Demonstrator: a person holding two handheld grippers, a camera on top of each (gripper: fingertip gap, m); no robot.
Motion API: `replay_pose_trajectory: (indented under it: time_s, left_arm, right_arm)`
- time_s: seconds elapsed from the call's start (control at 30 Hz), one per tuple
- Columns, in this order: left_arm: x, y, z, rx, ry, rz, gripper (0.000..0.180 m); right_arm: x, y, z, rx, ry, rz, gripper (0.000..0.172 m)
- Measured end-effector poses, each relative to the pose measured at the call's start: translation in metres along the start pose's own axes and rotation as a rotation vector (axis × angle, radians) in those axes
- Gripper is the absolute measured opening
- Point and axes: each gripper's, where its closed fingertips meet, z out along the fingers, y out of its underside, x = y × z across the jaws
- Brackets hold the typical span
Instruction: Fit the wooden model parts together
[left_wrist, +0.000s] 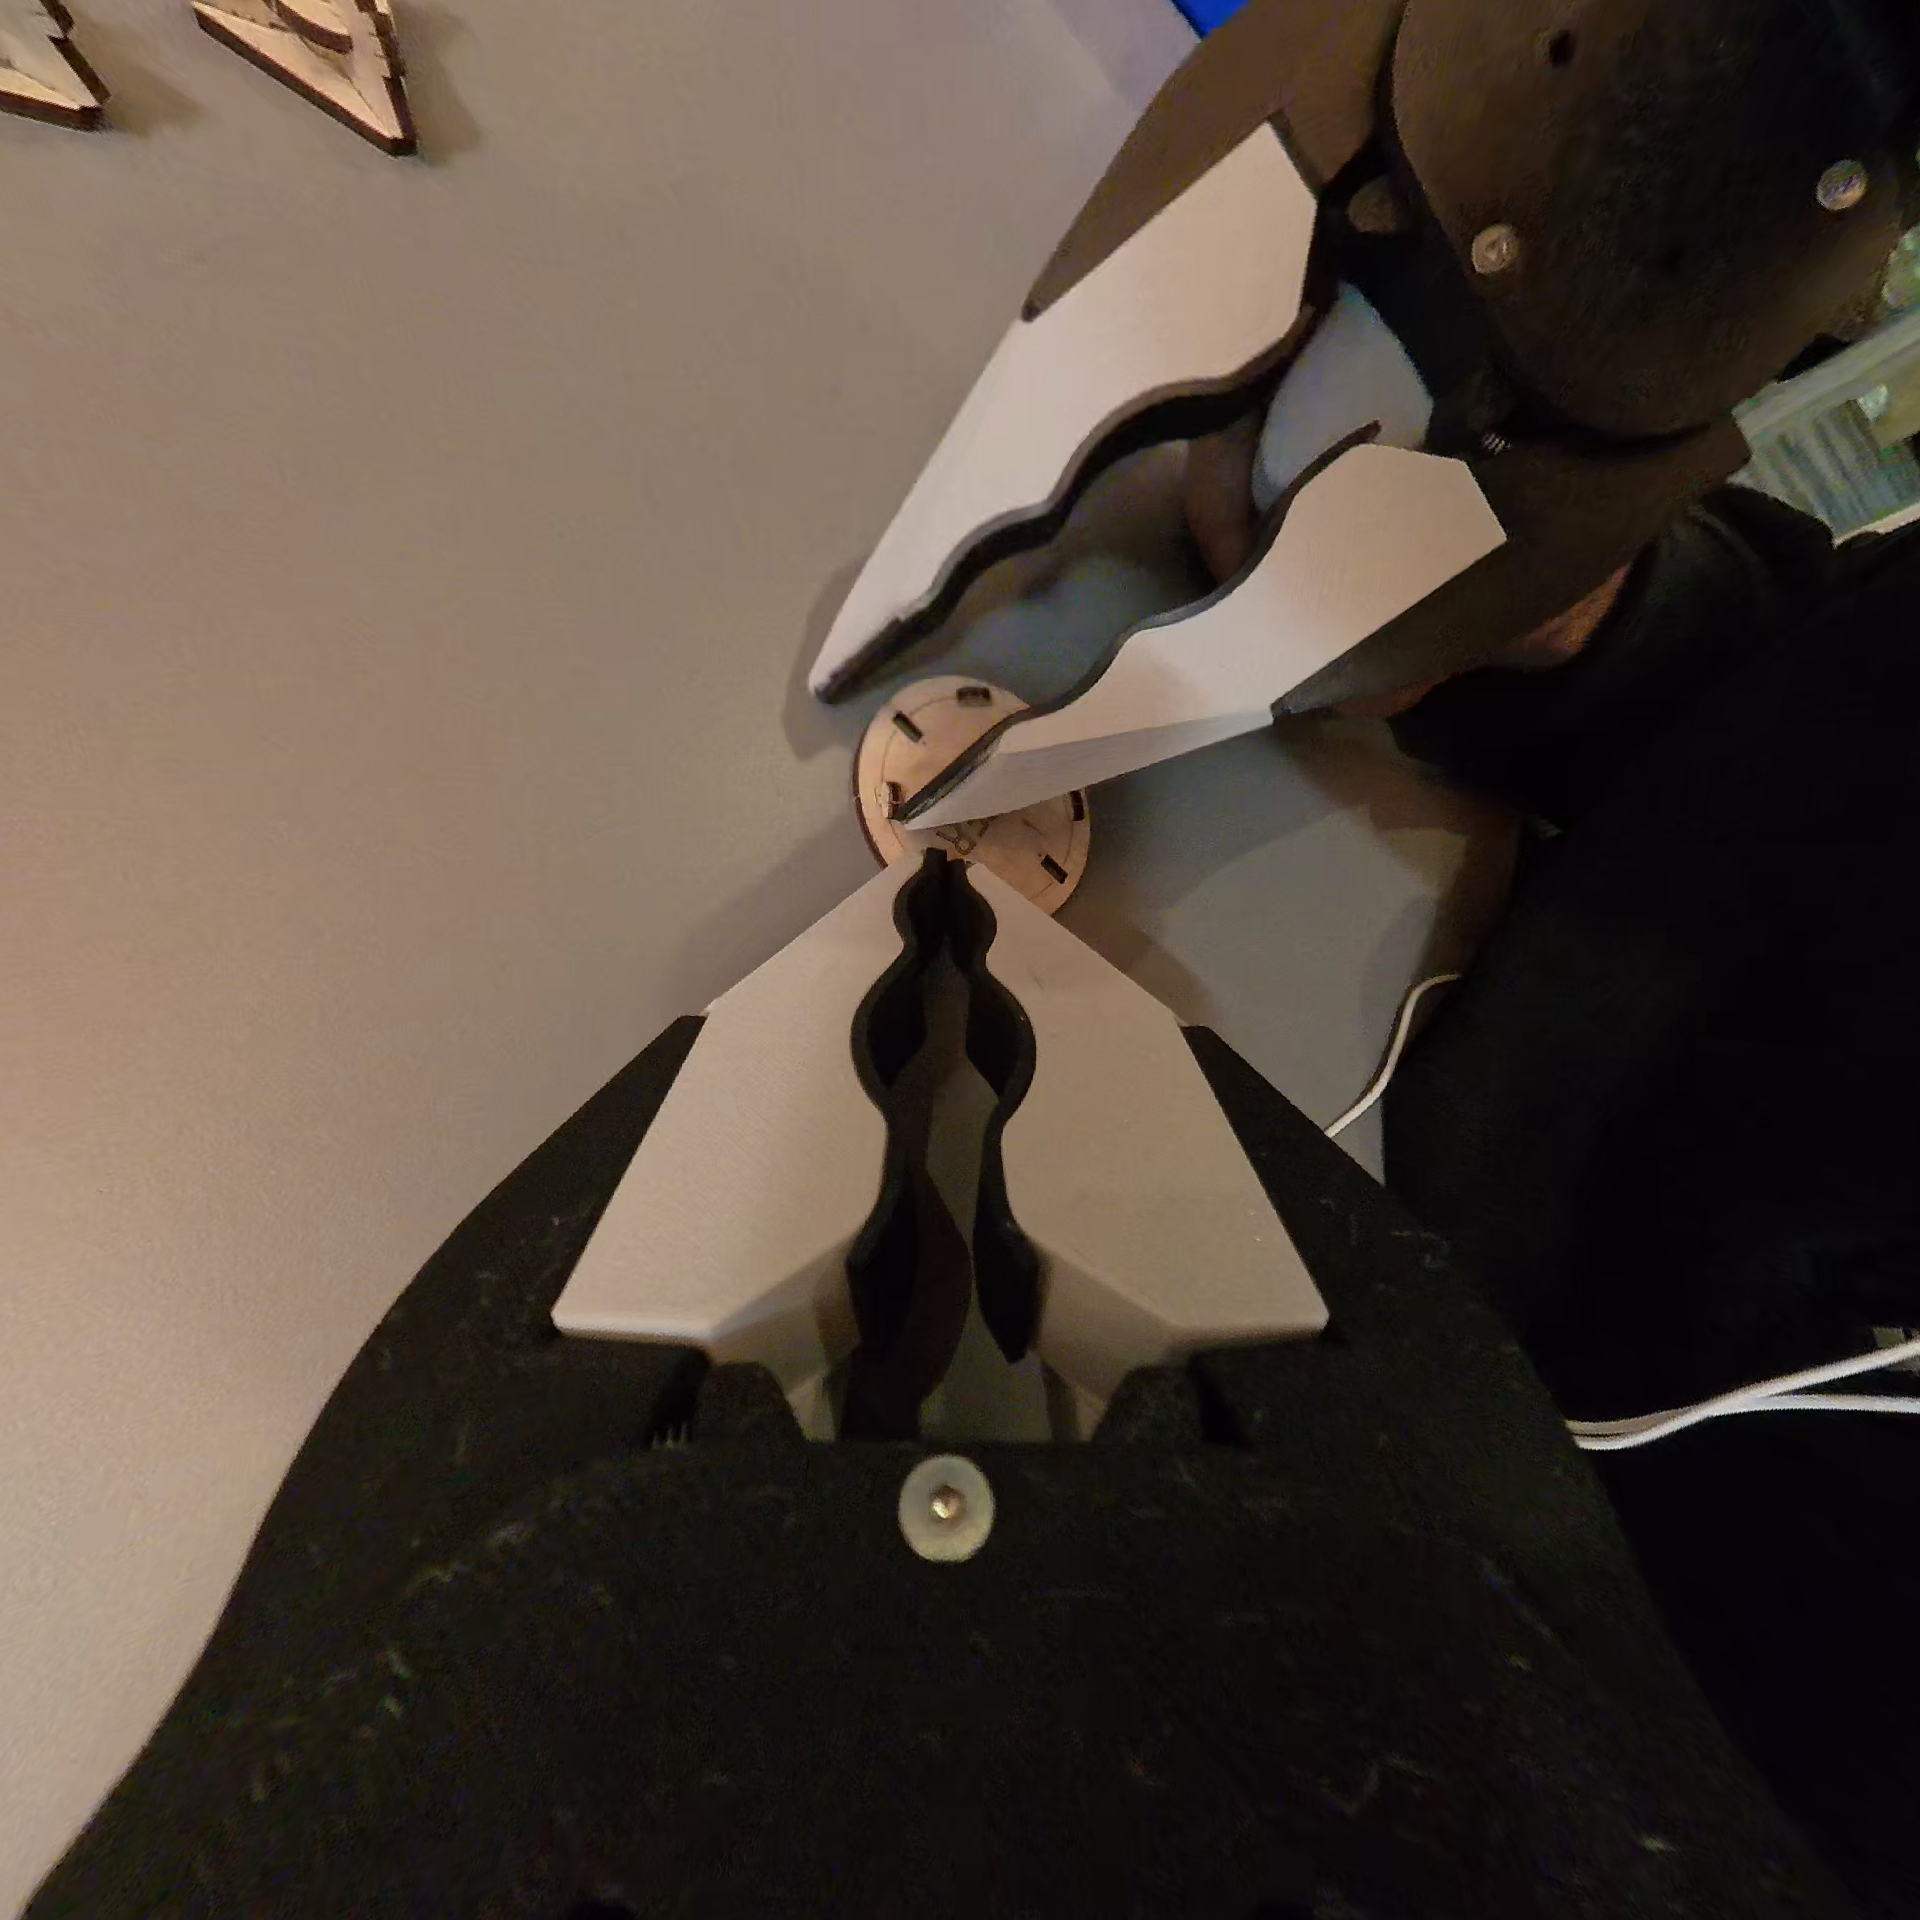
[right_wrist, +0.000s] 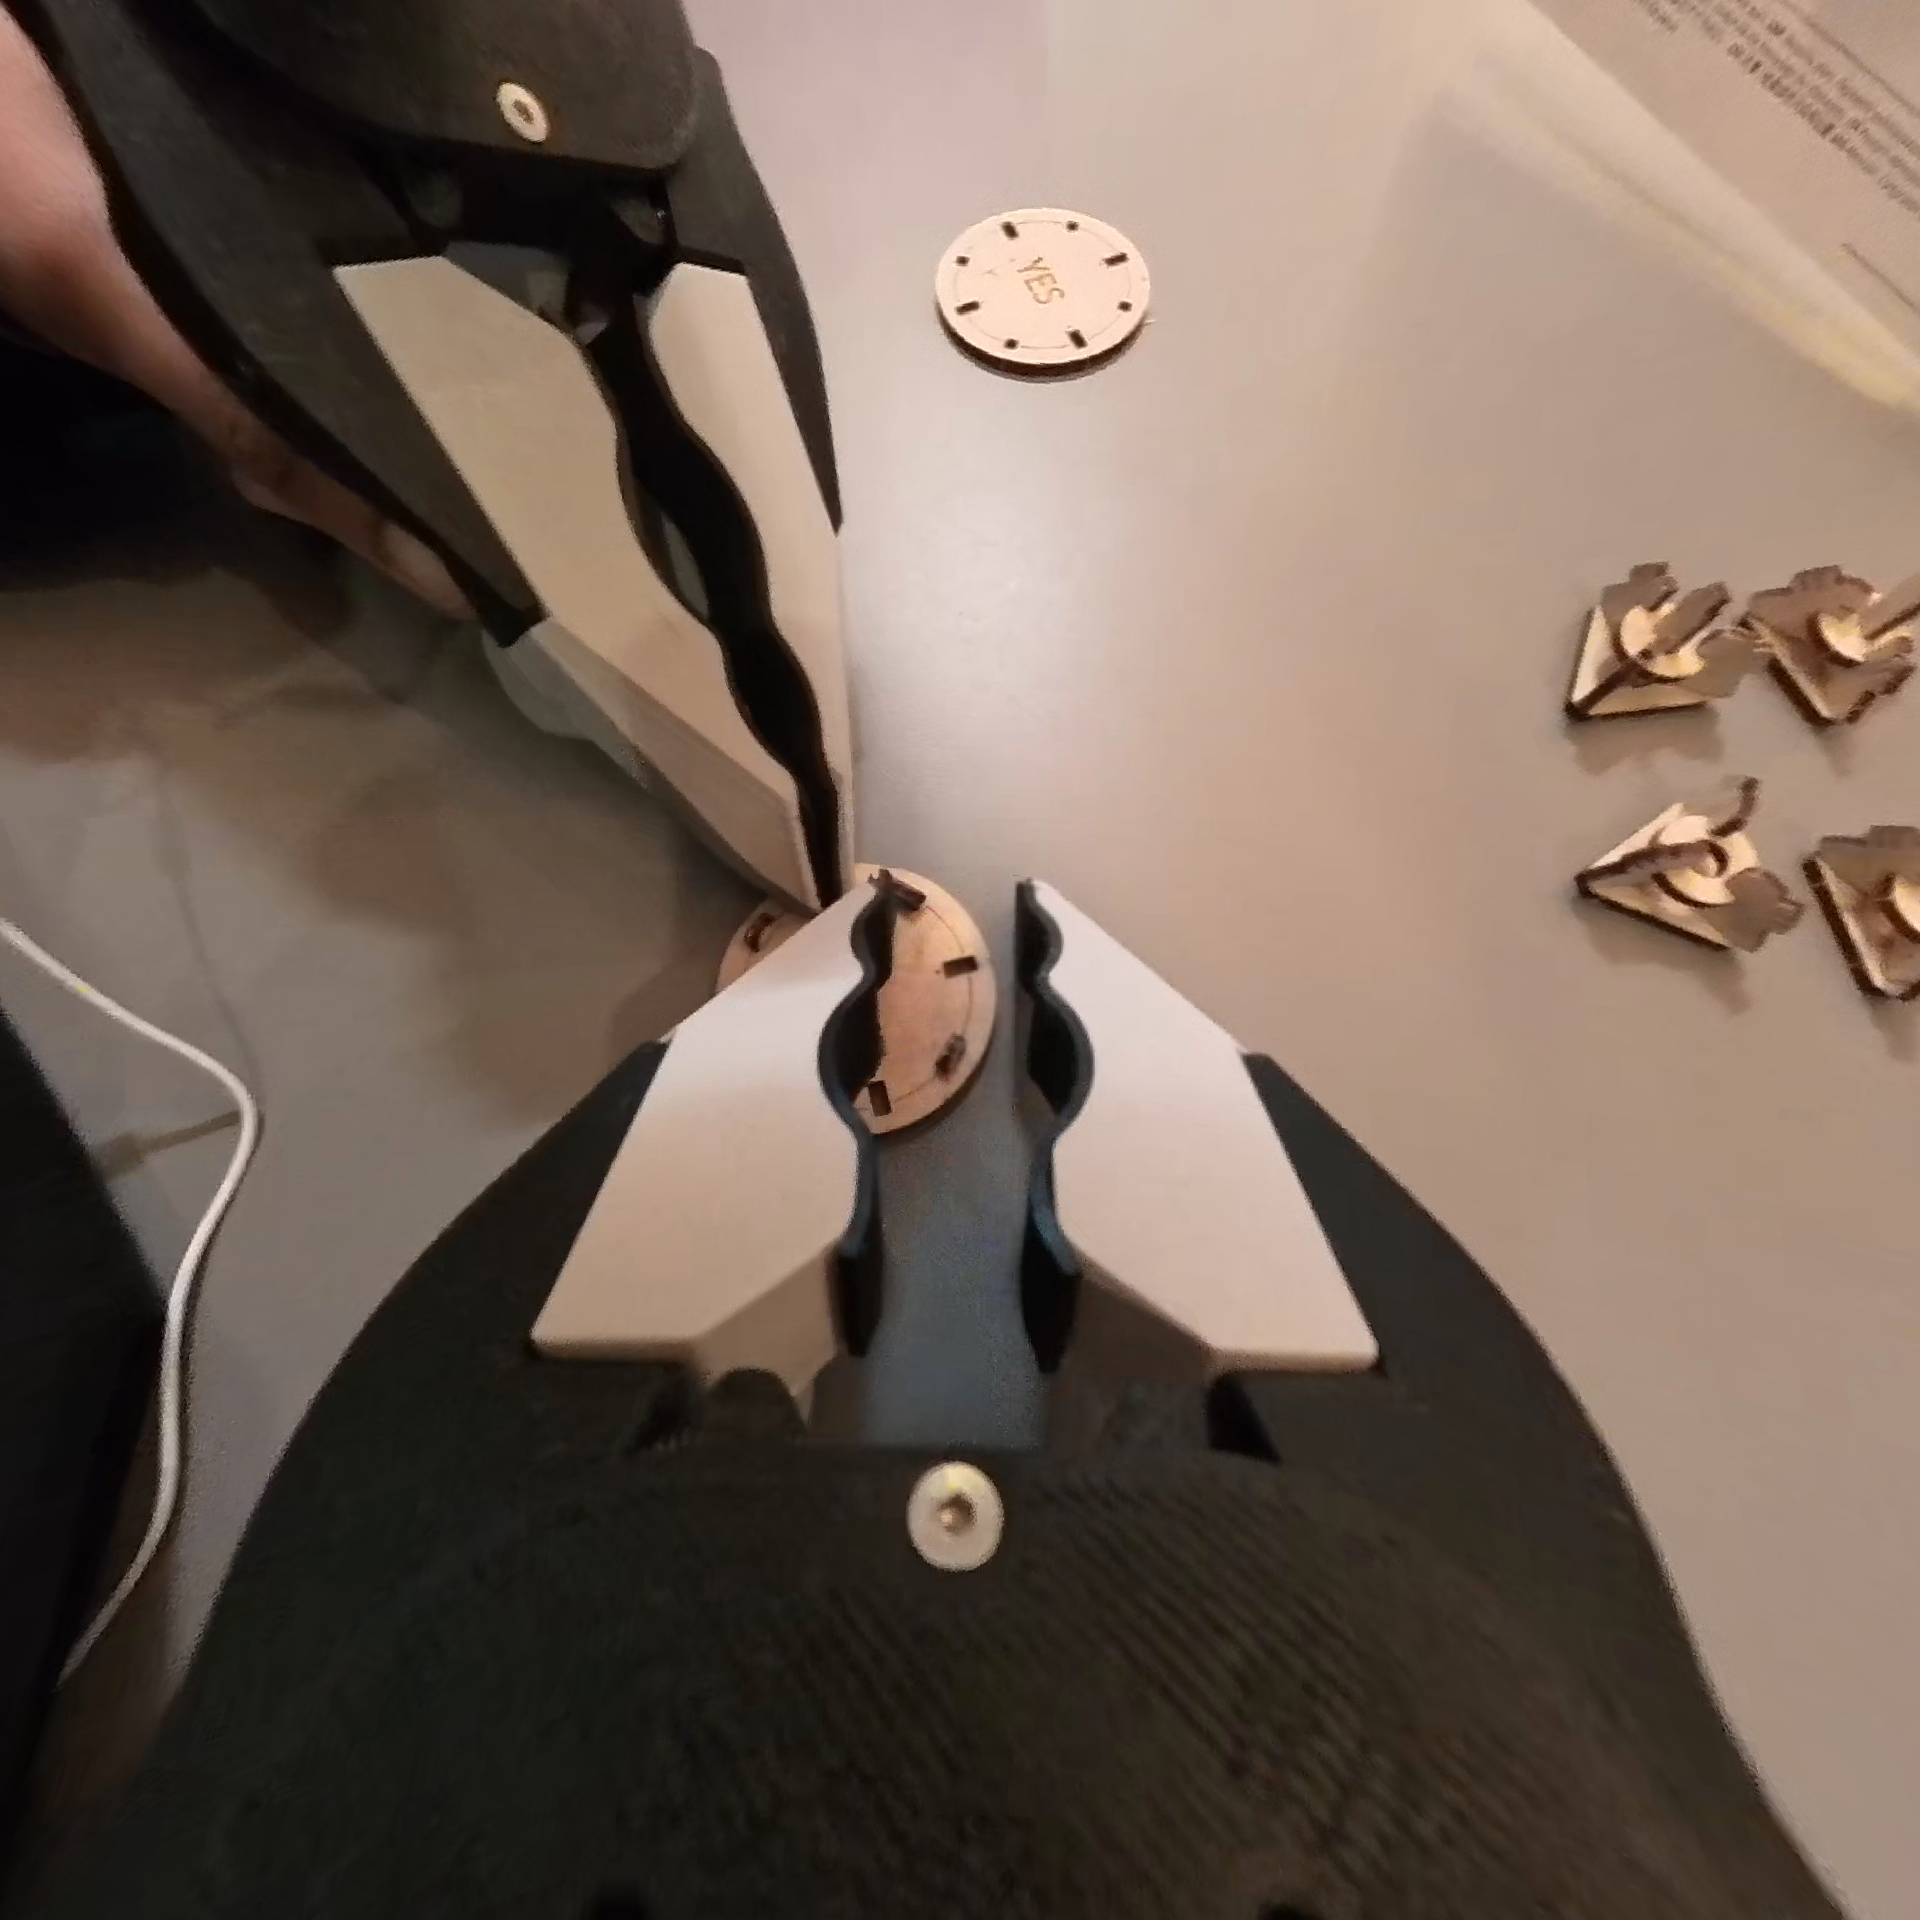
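Left gripper (left_wrist: 938, 854) of mine pinched shut at wooden disc (left_wrist: 1039, 847), right gripper (right_wrist: 951, 894) narrowly parted over it, second disc (right_wrist: 1042, 284) beyond only in right view

My left gripper (left_wrist: 940, 857) has its closed tips down on the near edge of a disc (left_wrist: 904, 753) lying flat on the worktop (left_wrist: 416, 623). My right gripper (right_wrist: 951, 894) stands spread over the same disc, one finger (left_wrist: 940, 795) resting on its face. A second disc (right_wrist: 1042, 286) lies farther off, and four folded pieces (right_wrist: 1745, 779) sit to my right, beside papers (right_wrist: 1766, 156)
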Motion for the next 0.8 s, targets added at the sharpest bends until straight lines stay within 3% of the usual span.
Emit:
replay_pose_trajectory:
  time_s: [0.1, 0.13, 0.2, 0.23, 0.3, 0.53, 0.8]
  left_arm:
    - [0.000, 0.000, 0.000, 0.001, -0.005, 0.001, 0.002]
    - [0.000, 0.000, 0.000, 0.002, -0.007, -0.001, 0.002]
    - [0.000, 0.000, 0.000, 0.002, -0.011, 0.003, 0.002]
    - [0.000, 0.000, 0.000, 0.002, -0.013, 0.005, 0.002]
    - [0.000, 0.000, 0.000, 0.002, -0.012, 0.004, 0.002]
    - [0.000, 0.001, 0.000, 0.005, -0.015, -0.002, 0.002]
    - [0.000, 0.001, 0.000, 0.006, -0.006, -0.012, 0.002]
  right_arm:
    - [0.002, 0.000, -0.002, 0.006, -0.016, 0.034, 0.019]
    - [0.007, 0.001, -0.004, 0.006, 0.018, 0.034, 0.005]
    - [0.040, 0.012, -0.012, -0.047, 0.254, -0.071, 0.000]
    - [0.039, 0.013, -0.013, -0.043, 0.258, -0.099, 0.000]
    - [0.021, 0.007, -0.010, -0.004, 0.150, -0.056, 0.007]
    - [0.000, -0.007, -0.005, 0.053, 0.023, -0.014, 0.018]
    - [0.001, -0.001, 0.002, 0.000, 0.034, 0.027, 0.028]
